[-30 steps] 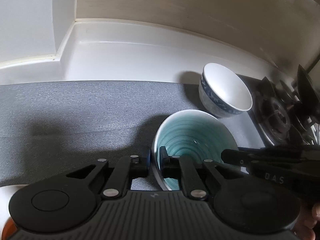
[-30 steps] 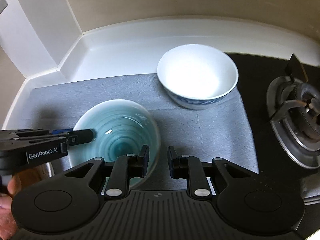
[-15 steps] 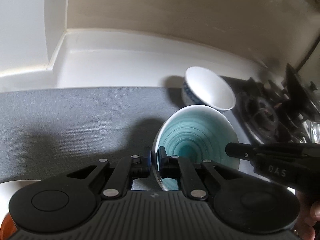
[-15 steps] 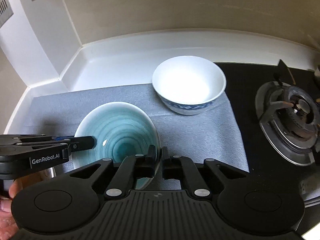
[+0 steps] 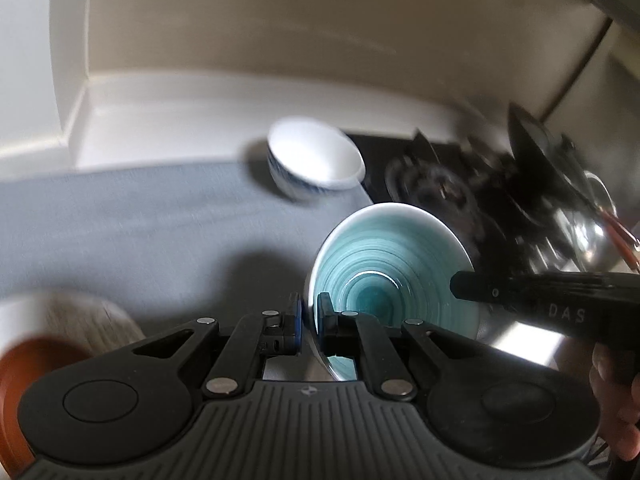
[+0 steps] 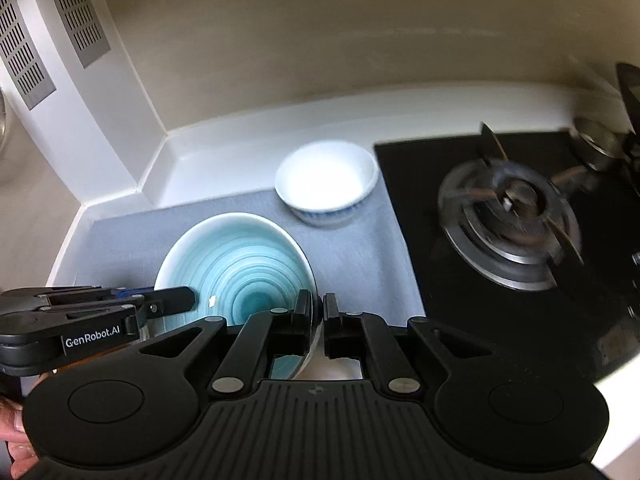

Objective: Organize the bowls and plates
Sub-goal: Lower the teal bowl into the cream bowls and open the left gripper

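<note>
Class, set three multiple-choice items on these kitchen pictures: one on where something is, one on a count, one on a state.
1. Where does the white bowl stand?
A. on the grey mat, beside the stove
B. on the burner
C. inside the teal bowl

2. How many grippers grip the teal bowl?
A. none
B. one
C. two

3. How is the teal bowl held?
A. flat on the mat
B. tilted, gripped at its rim
C. upside down

Answers:
1 A: it sits at the grey mat's edge next to the gas burner.
2 C: left gripper and right gripper each pinch its rim.
3 B: it leans sideways.
</note>
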Demonstrator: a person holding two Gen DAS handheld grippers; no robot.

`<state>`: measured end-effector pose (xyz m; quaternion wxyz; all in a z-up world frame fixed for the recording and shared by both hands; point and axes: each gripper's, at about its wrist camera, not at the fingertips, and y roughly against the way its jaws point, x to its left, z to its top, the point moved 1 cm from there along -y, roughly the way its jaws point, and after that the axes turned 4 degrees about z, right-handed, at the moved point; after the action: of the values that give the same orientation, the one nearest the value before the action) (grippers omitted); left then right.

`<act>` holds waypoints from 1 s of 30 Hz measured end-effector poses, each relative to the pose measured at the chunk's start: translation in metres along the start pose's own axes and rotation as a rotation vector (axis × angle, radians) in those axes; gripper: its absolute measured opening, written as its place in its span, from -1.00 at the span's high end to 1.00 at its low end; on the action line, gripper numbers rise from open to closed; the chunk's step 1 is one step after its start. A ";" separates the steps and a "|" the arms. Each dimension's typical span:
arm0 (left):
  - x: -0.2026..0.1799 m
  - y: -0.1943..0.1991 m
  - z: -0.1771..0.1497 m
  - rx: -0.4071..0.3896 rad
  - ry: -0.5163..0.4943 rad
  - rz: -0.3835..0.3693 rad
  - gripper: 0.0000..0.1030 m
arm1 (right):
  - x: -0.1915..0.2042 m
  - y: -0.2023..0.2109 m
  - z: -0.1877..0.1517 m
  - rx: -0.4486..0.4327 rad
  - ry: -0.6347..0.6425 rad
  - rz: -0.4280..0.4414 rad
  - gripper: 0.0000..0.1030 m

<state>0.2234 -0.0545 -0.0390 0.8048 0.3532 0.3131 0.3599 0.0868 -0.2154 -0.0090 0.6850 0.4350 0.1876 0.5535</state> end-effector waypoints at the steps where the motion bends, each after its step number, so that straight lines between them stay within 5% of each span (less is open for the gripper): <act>1: -0.004 -0.001 -0.005 0.021 0.005 -0.007 0.86 | -0.003 0.002 -0.004 0.020 -0.015 -0.003 0.88; 9: -0.010 -0.028 -0.027 0.163 0.036 -0.019 0.85 | -0.016 -0.006 -0.027 0.153 -0.054 -0.041 0.88; 16: -0.012 -0.035 -0.023 0.176 0.033 -0.018 0.82 | -0.023 -0.030 -0.031 0.243 -0.078 -0.069 0.87; 25: -0.015 -0.026 -0.024 0.108 0.000 0.008 0.83 | -0.027 -0.024 -0.025 0.209 -0.092 -0.031 0.82; 30: -0.010 -0.028 -0.019 0.134 0.040 -0.026 0.85 | -0.029 -0.025 -0.017 0.193 -0.082 -0.022 0.84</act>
<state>0.2138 -0.0697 -0.0693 0.7774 0.3950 0.3572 0.3348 0.0800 -0.2352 -0.0452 0.6532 0.5190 0.2169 0.5069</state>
